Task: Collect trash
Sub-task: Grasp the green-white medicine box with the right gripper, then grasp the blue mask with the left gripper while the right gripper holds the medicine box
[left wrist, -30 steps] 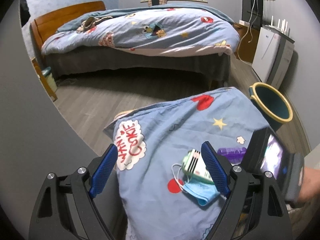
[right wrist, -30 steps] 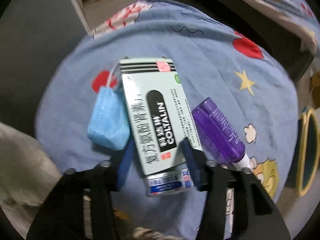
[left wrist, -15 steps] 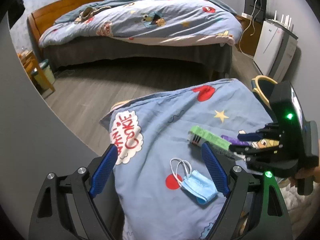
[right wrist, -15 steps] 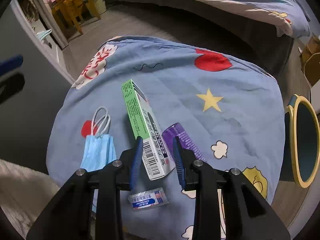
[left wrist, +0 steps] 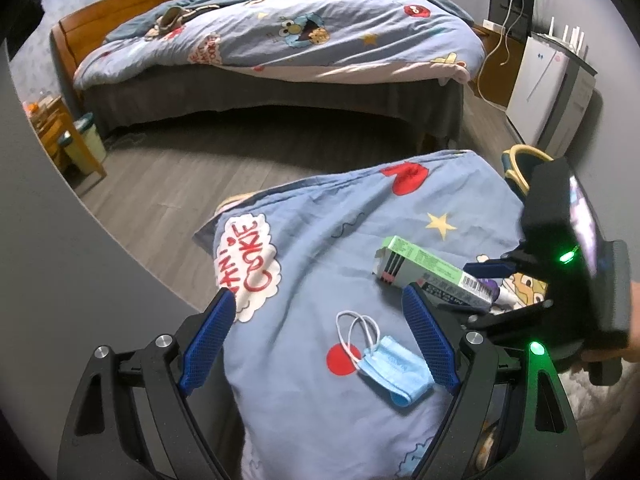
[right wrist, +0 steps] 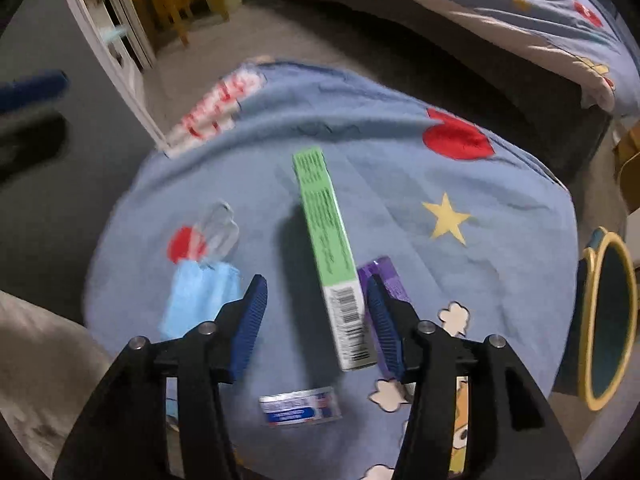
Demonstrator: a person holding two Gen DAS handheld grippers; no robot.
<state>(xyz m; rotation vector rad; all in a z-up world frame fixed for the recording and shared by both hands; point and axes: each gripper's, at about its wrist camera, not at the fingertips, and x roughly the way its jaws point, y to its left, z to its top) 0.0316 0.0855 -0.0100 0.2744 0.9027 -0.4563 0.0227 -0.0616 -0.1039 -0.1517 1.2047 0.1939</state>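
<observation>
On the cloth-covered bench (right wrist: 500,184), the green medicine box (right wrist: 332,256) stands on its narrow edge between the right claw's (right wrist: 316,320) spread jaws. It looks light, stiff and crushable; its long flat faces suit pinching. The left claw (left wrist: 320,336) hovers spread.

A home bedroom: a wooden-framed bed (left wrist: 280,52) under a cartoon-print duvet (left wrist: 304,32) fills the view at 12 o'clock, grey plank floor (left wrist: 172,176) lies before it, and a small wooden table (left wrist: 60,136) stands at 9 o'clock.
</observation>
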